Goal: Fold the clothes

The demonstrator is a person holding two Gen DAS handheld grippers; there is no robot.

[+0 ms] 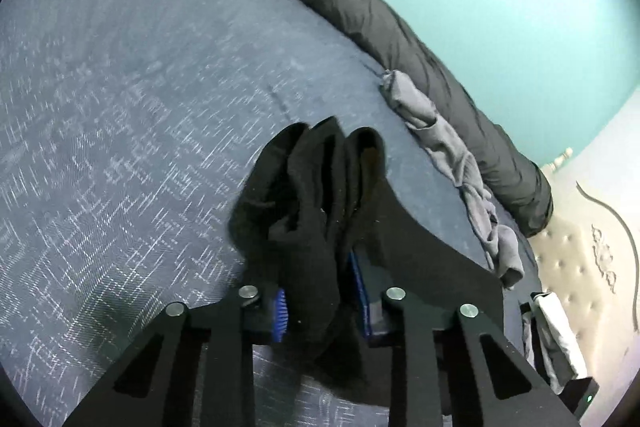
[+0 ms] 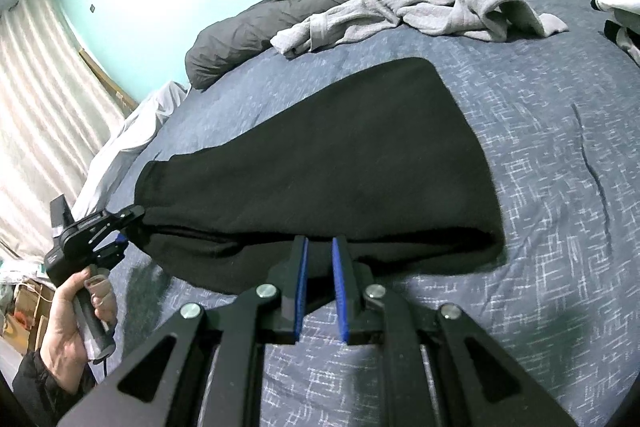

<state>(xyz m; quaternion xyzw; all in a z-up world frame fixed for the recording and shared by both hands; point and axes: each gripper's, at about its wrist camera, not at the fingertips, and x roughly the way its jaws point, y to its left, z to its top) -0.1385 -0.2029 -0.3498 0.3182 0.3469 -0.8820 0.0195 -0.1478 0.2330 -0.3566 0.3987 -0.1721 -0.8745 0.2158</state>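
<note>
Black garment point(image 2: 320, 155): soft, limp knit, light; lies spread on the blue bedcover point(image 2: 540, 187), mid-bed. Judged to sag and bunch when lifted, so take it at hems and corners.

Left gripper point(image 1: 320, 267): jaws drawn in, pinching a bunched end of the cloth at 9 o'clock.

Right gripper point(image 2: 320, 267): jaws narrow, at the near edge, 6 o'clock; the blue pads point(image 2: 302, 287) show a gap, so whether they grip the cloth I cannot tell.

- No text, label, brand, number or sign can be read in either wrist view.
</note>
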